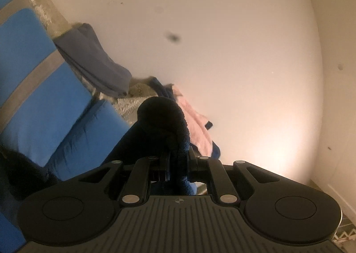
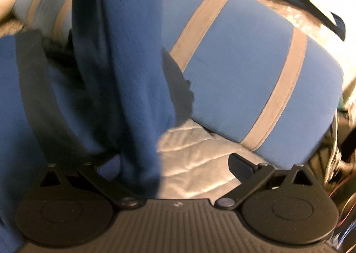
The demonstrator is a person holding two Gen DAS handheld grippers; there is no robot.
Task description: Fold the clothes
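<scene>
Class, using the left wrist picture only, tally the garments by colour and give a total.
Dark blue garment, clamped in the left gripper: 1
Grey-blue garment: 1
Pink garment: 1
Blue garment under the pink one: 1
Total: 4

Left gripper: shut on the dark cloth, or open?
Shut on it: the left gripper has both fingers pinching the dark blue cloth, which bunches above them.

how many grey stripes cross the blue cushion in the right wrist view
4: two wide stripes on the blue cushion, one near middle, one right; two thin at upper left. The hanging blue cloth may hide more.
</scene>
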